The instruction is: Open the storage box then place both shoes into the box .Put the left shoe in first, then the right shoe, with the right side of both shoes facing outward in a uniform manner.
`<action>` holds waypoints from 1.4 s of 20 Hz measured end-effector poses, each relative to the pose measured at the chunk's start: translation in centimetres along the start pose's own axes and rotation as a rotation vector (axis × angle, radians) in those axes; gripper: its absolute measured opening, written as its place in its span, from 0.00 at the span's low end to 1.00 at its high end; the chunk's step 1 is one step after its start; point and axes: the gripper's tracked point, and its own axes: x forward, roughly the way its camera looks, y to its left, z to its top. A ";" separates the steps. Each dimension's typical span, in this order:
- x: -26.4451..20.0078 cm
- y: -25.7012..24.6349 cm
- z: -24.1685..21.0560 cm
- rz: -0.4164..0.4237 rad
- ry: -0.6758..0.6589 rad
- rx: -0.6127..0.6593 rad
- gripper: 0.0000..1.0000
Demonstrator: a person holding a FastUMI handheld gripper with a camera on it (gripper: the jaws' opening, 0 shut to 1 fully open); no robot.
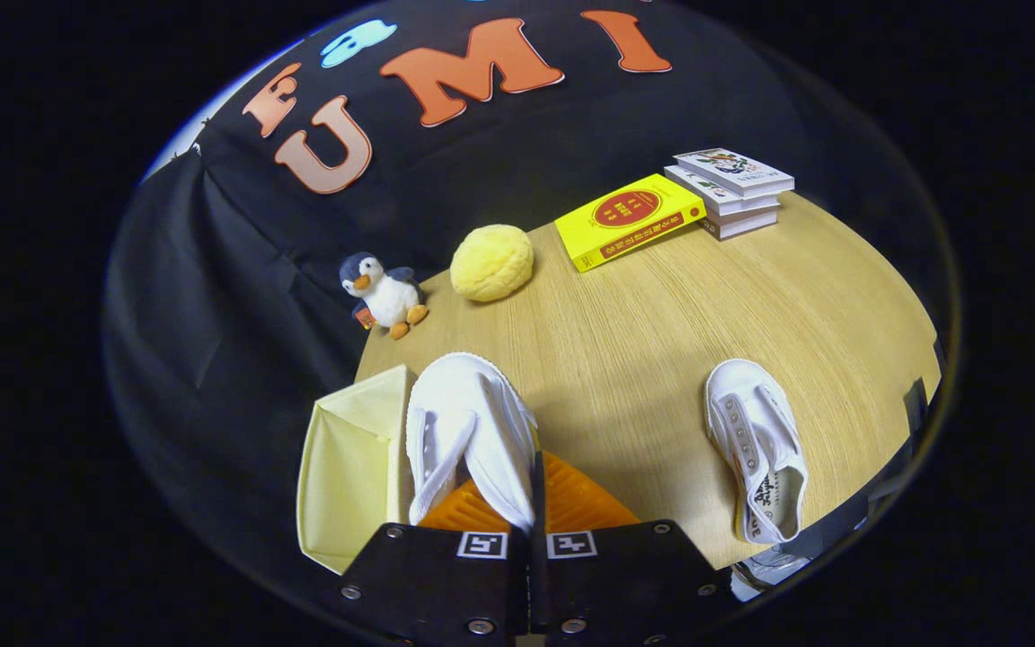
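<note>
Storage box (pixel 351 467), pale yellow fabric with its top open, sits at the worktop (pixel 625 359) edge, just left of the gripper (pixel 531 503) and the shoe it carries. That white canvas shoe (pixel 464 431) is pinched by its rim between the closed fingers, its long axis running forward from them, toe ahead, its side almost touching the box wall. The coming move is judged a short shift leftward and down into the opening. Well apart to the right, the second white shoe (pixel 758 447) lies on the worktop, lengthwise roughly parallel.
</note>
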 end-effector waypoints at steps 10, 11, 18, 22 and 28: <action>2.2 14.0 -1.8 0.089 0.078 -0.070 0.02; 3.0 14.8 -2.6 0.081 0.101 -0.078 0.02; 8.4 16.2 -7.6 -0.053 0.227 -0.087 0.03; 10.3 15.4 -10.3 -0.158 0.301 -0.099 0.03; 13.1 15.9 -13.9 -0.159 0.390 -0.073 0.03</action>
